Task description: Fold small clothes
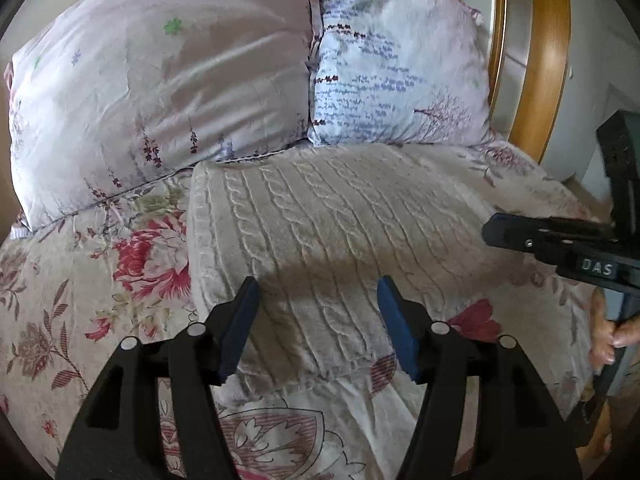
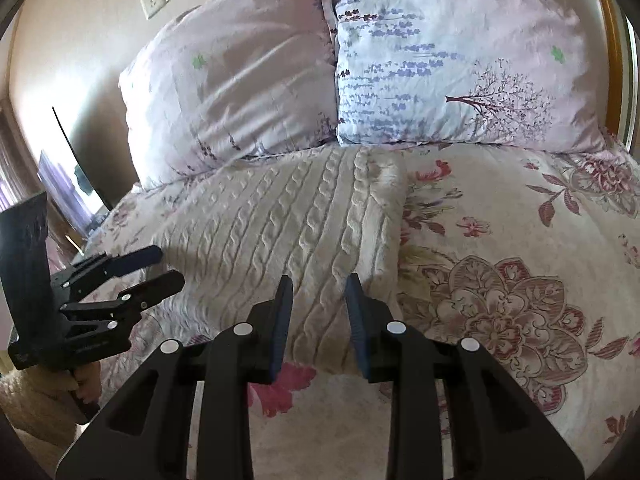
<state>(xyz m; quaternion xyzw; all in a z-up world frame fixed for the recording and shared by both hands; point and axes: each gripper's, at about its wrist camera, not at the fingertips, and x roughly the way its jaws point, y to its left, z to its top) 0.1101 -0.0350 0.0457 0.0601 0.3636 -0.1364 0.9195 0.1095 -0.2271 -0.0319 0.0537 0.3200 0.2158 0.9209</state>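
A cream cable-knit sweater [image 1: 328, 220] lies folded in a rectangle on the floral bedspread [image 1: 52, 300], just in front of the pillows. My left gripper [image 1: 318, 284] hovers over the sweater's near edge, jaws wide apart, nothing pressed between the blue pads. In the right wrist view the sweater [image 2: 288, 220] reaches from the middle to the left, and my right gripper [image 2: 319, 280] stands over its near right part with a narrower gap and nothing gripped. Each gripper shows in the other's view: the right gripper [image 1: 496, 228] at the sweater's right side, the left gripper [image 2: 168, 266] at its left edge.
Two pale printed pillows [image 1: 160, 72] [image 1: 396, 64] lean behind the sweater. A wooden headboard [image 1: 548, 40] curves at the right. Wall sockets [image 2: 154, 0] sit up left. A hand [image 1: 604, 340] holds the right gripper's handle. Floral bedspread [image 2: 500, 300] spreads out to the right.
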